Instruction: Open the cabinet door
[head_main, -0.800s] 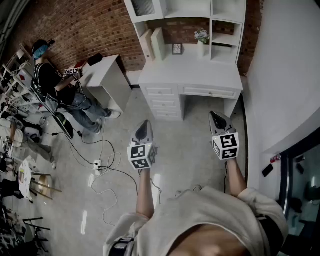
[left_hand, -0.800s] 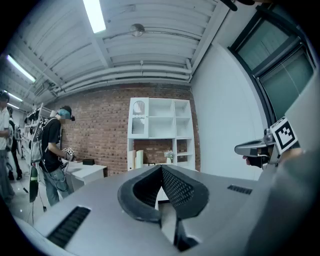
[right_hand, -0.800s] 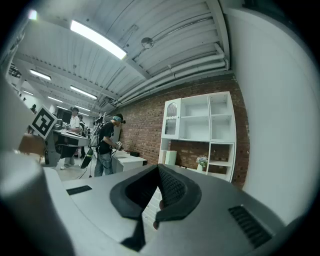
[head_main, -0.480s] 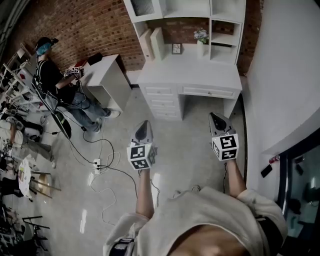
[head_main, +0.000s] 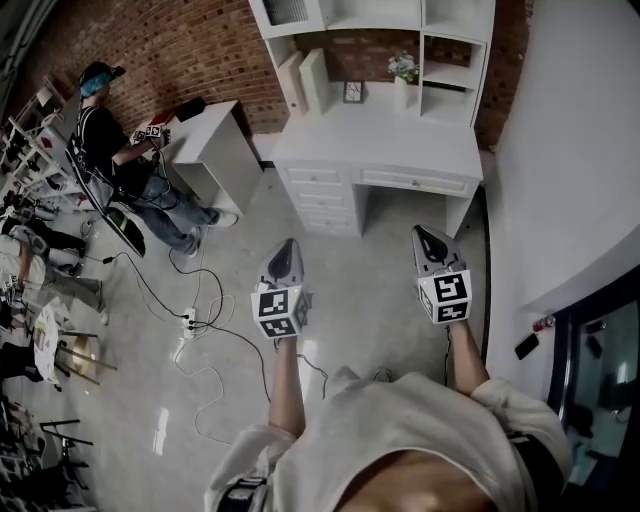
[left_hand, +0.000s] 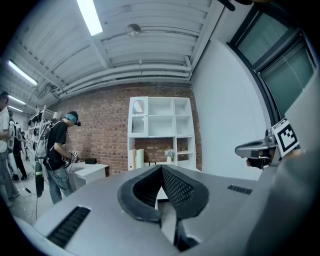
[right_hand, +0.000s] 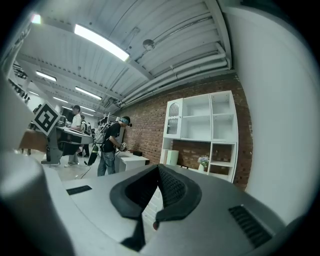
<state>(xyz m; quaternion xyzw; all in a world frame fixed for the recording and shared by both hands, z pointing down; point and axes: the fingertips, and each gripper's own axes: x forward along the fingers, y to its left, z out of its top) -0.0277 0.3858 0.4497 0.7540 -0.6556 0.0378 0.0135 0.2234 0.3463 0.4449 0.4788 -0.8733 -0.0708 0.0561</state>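
Facing out into the room, the cabinet door (right_hand: 173, 118) is seen shut in the top left compartment of the shelf unit (right_hand: 221, 131), which stands on the desk (head_main: 380, 135) against the brick wall (head_main: 170, 50). Its long axis is upright, and an arched pane is set in it. Both grippers are held level and pointed toward the desk, well apart from it. The left gripper (left_hand: 161, 168) is seen with its jaws together and nothing between them; the right gripper (right_hand: 158, 167) is likewise closed and empty. The door is touched by neither. A person (head_main: 110, 150) is seen at a small table (head_main: 215, 145) to the left, and cables (head_main: 200, 330) are spread over the floor (head_main: 380, 290).
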